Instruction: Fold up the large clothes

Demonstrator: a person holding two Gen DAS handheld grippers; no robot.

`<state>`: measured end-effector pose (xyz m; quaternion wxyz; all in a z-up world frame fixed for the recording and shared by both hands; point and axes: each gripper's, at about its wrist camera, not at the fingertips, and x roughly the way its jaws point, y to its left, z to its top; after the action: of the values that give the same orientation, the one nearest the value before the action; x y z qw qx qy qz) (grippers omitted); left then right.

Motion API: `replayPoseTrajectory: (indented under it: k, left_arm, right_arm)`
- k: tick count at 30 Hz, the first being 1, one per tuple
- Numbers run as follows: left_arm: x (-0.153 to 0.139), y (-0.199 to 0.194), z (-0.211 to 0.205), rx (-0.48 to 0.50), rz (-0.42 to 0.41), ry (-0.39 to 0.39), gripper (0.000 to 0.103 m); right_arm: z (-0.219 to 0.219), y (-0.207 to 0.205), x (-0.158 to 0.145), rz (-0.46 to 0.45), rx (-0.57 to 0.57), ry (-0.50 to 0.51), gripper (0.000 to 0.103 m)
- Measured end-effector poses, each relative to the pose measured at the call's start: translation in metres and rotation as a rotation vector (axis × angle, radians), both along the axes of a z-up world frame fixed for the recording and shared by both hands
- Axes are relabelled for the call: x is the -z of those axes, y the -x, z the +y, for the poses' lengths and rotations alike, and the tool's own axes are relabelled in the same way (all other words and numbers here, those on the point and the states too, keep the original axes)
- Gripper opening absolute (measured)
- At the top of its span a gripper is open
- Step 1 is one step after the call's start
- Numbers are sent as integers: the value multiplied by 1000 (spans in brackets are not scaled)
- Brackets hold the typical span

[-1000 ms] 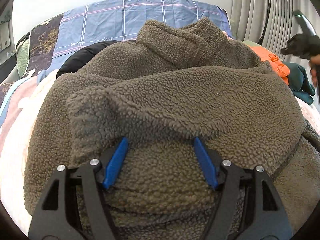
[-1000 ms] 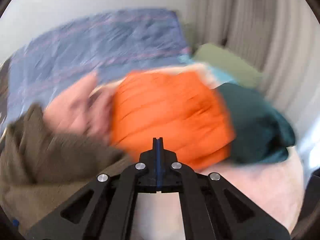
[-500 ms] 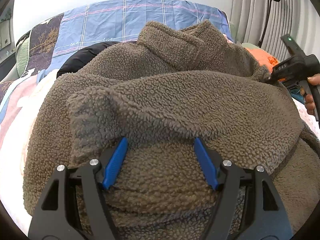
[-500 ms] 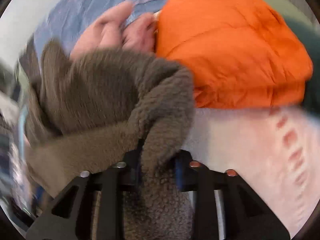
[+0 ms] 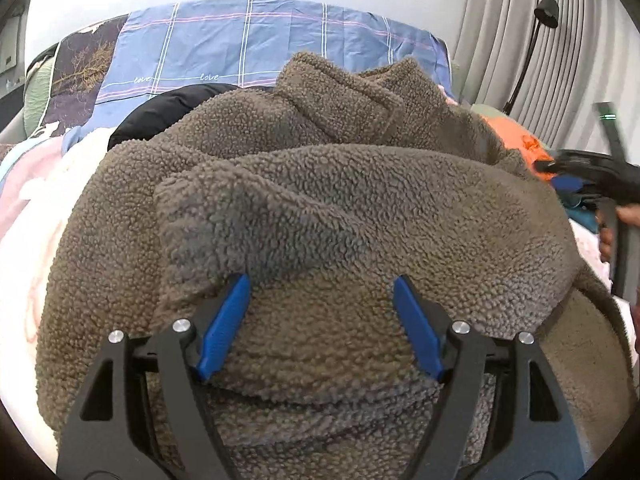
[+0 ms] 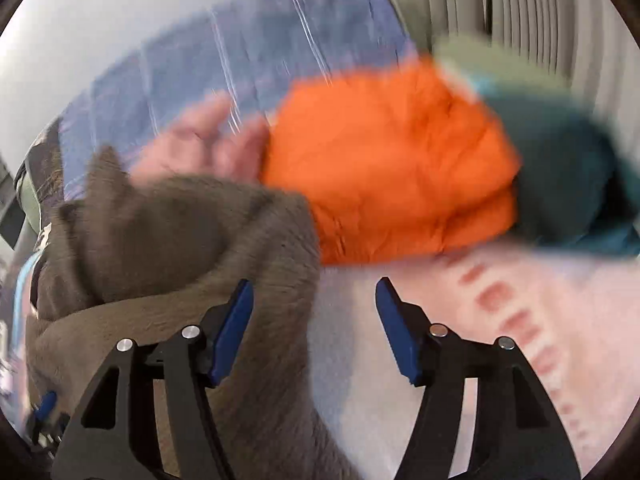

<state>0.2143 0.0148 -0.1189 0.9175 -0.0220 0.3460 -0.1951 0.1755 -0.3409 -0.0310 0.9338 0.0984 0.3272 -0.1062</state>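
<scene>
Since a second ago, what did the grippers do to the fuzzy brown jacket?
The right gripper was shut, nipped the fleece jacket at its edge, and is now opening, the pads off the fleece. The left gripper barely moved and is opening slightly. The orange jacket stayed put.

One brown fleece jacket lies in a heap on the bed. One orange puffer jacket sits beside it, and one dark teal garment next to that. One black garment shows behind the fleece. One blue checked sheet covers the far end of the bed, with one dark patterned pillow at its left. One black lamp stands by the curtain. Two hand-held grippers are in use: the left hand-held gripper and the right hand-held gripper, each with two blue pads, both opening.
</scene>
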Motion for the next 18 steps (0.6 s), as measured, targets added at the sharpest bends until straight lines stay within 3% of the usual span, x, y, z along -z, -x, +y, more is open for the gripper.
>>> replayPoseTrajectory:
  k: [2, 4, 5, 6, 8, 10, 12, 15, 18]
  left_arm:
    - [-5, 3, 4, -3, -8, 24, 76]
    - [-15, 8, 10, 4, -17, 59, 76]
    - [-19, 12, 9, 14, -25, 74, 76]
    - [-22, 15, 11, 26, -31, 81, 76]
    - [-18, 10, 12, 9, -8, 14, 75]
    - [2, 0, 12, 22, 72, -27, 70]
    - [4, 3, 7, 19, 47, -68, 70]
    - [1, 10, -4, 5, 12, -155, 70]
    - [-8, 17, 11, 12, 23, -86, 70]
  right_arm:
    - [34, 26, -11, -59, -159, 39, 64]
    - [54, 49, -4, -62, -244, 10, 62]
    - [64, 56, 7, -30, -276, -8, 54]
    - [68, 57, 20, 23, -277, -5, 48]
    - [58, 44, 63, 156, -180, 24, 23]
    - [28, 39, 100, 173, -176, -173, 19]
    - [20, 38, 92, 158, -165, -235, 16]
    - [42, 40, 91, 162, -177, -92, 16]
    - [50, 37, 90, 157, -176, -23, 18]
